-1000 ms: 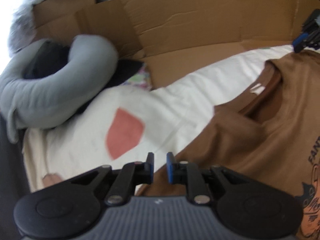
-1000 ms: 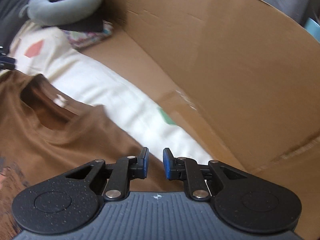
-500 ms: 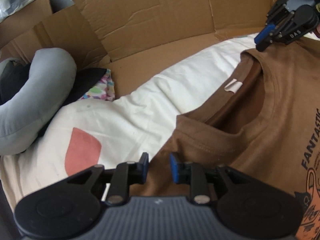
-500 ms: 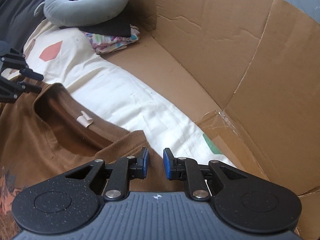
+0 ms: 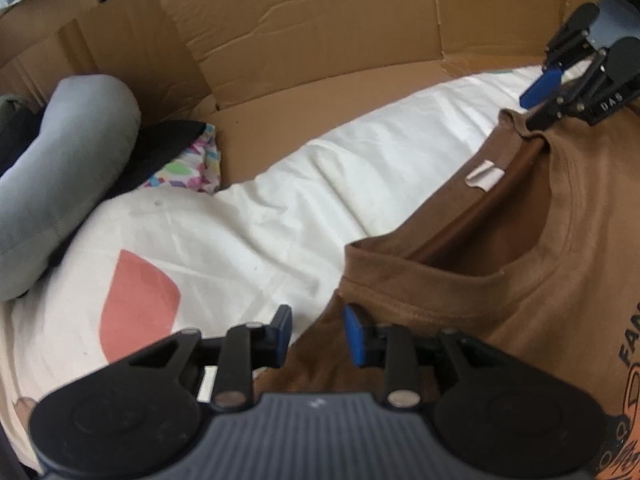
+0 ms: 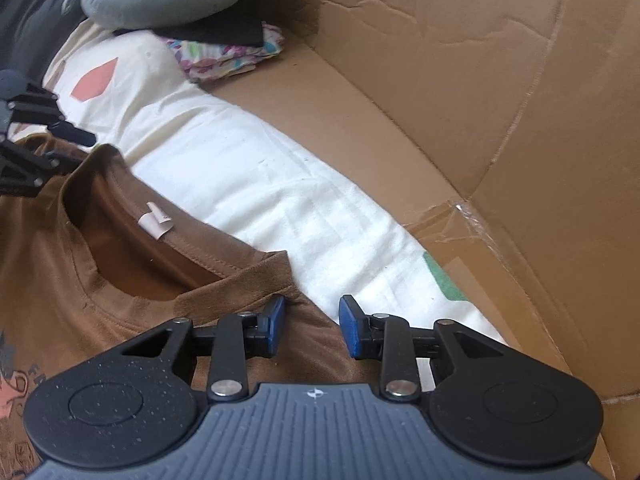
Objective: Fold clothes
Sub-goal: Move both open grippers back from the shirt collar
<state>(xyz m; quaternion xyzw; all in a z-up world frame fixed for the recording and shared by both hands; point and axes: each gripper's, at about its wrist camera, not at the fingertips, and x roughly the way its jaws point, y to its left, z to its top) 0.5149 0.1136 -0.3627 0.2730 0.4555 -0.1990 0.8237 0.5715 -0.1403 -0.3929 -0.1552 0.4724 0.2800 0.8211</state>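
Left wrist view shows my left gripper (image 5: 316, 330) at the near-left shoulder of the brown T-shirt (image 5: 520, 288), jaws a little open, holding nothing. My right gripper (image 6: 310, 326) sits the same at the right shoulder. The shirt lies flat, print up, on the white sheet (image 5: 280, 208). If I close too low, I might pinch the sheet too.

Left gripper (image 5: 316, 332), right gripper (image 6: 310, 326): black linkages, blue pads, silver pivot screws.
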